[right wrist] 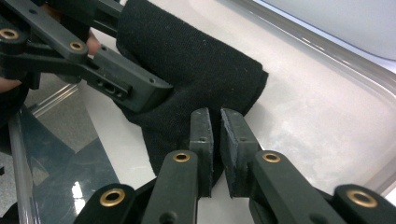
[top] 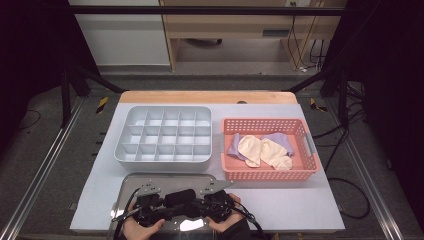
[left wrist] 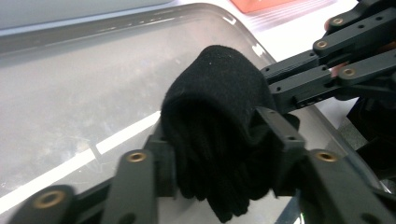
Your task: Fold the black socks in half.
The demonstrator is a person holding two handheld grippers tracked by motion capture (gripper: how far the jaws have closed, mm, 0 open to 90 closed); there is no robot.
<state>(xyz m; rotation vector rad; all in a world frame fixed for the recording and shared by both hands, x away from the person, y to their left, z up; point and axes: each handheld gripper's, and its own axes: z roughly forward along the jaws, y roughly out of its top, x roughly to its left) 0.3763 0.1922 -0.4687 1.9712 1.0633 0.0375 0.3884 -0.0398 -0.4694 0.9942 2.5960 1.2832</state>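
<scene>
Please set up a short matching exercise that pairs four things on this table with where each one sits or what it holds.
1. black cloth
2. grey divided organiser
3. pink basket
4. metal tray

A. holds pale and lilac gloves
B. compartments all bare
C. gripped from two sides by both grippers
D. nearest the person, under the grippers

Pairs: 1-C, 2-B, 3-A, 4-D

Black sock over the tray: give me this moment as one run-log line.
black sock: held over steel tray | left gripper: shut on sock | right gripper: pinching sock edge | pink basket: gloves inside | grey divided box: empty
</scene>
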